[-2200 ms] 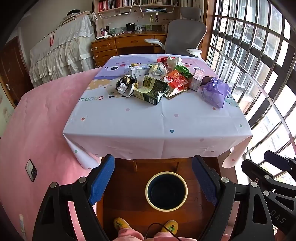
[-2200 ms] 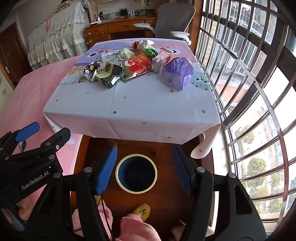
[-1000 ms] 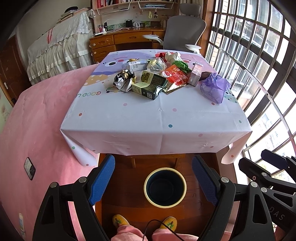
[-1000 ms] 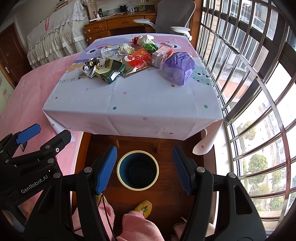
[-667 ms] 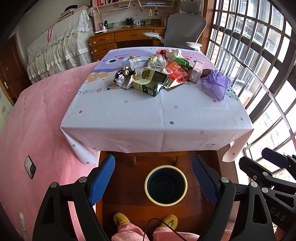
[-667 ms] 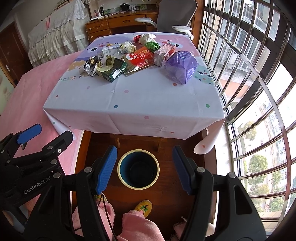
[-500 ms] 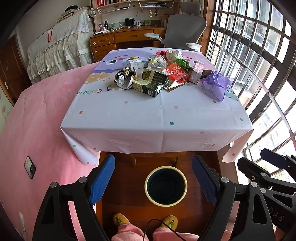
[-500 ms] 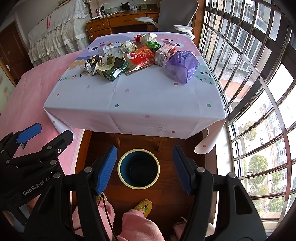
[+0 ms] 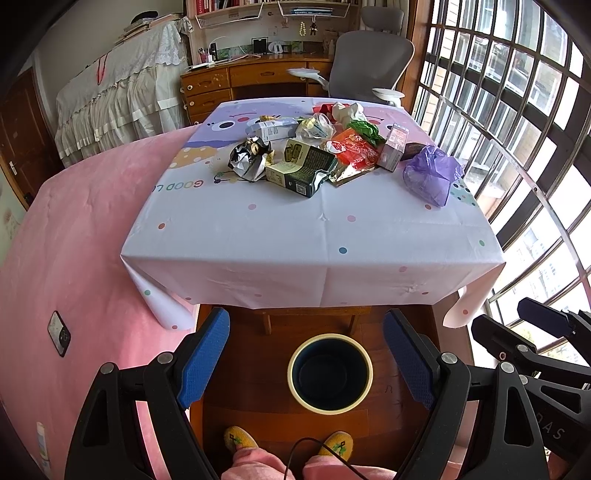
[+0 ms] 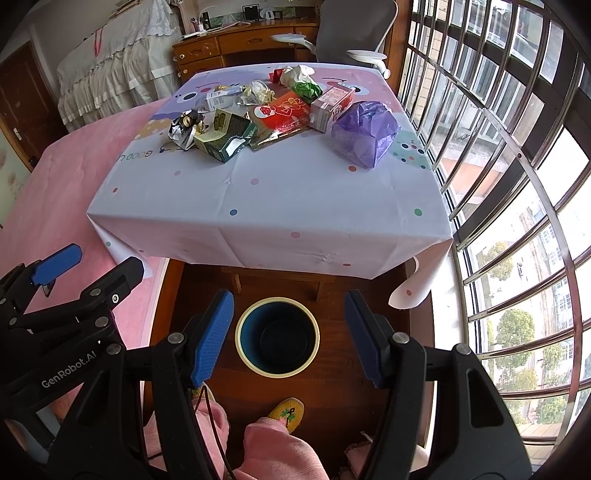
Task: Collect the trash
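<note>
Nearest, both the left gripper (image 9: pixel 306 354) and right gripper (image 10: pixel 288 332) hang with jaws apart and empty above the bin (image 9: pixel 330 373) on the floor. Farther off, trash clusters on the worktop (image 9: pixel 295 236), far side. Best reach forward, taking the green box (image 9: pixel 301 168) or purple bag (image 10: pixel 365 133) first, jaws kept wide.

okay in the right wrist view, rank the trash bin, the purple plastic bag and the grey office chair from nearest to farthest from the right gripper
1. Trash bin: on the floor, directly between the right gripper's open fingers.
2. Purple plastic bag: on the table's right side, beyond the near edge.
3. Grey office chair: behind the table's far edge, by the desk.
</note>
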Demonstrator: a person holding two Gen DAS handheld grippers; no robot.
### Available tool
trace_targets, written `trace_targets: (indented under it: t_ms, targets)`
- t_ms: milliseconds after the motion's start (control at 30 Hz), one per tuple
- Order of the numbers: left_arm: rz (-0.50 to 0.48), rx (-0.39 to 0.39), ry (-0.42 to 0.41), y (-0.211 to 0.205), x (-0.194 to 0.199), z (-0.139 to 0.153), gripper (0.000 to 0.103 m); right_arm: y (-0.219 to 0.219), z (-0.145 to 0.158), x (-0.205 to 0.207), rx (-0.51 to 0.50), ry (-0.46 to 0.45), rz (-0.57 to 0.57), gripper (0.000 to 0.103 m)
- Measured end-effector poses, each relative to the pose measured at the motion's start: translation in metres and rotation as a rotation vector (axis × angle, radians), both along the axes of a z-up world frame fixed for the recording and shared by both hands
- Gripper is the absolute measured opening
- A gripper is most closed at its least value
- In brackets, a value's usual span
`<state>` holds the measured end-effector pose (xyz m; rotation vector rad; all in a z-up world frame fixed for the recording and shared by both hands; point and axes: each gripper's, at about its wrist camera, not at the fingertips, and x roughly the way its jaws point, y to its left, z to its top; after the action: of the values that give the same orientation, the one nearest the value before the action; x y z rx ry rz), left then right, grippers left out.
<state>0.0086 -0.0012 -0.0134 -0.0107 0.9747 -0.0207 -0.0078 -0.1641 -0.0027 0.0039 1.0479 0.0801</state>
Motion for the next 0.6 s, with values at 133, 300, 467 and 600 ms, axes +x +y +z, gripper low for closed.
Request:
trace_targets:
  t_ms: [133,300,467,600]
  targets:
    - [-0.003,-0.001,-0.006,-0.002,0.002,0.002,0.087,0.0,0.001,0.001,0.001,-0.001,0.0,0.06]
    - [-0.002,-0.003,-0.013,-0.003,0.004,0.006,0.087,0.0,0.001,0.003,0.006,0.001,-0.001,0.06]
    - [0.004,0.009,-0.021,-0.002,0.007,0.008,0.087,0.0,0.001,0.004,0.004,-0.003,0.006,0.06]
    - [0.011,0.01,-0.025,0.001,0.008,0.011,0.087,0.001,0.002,0.014,0.011,0.002,0.015,0.06]
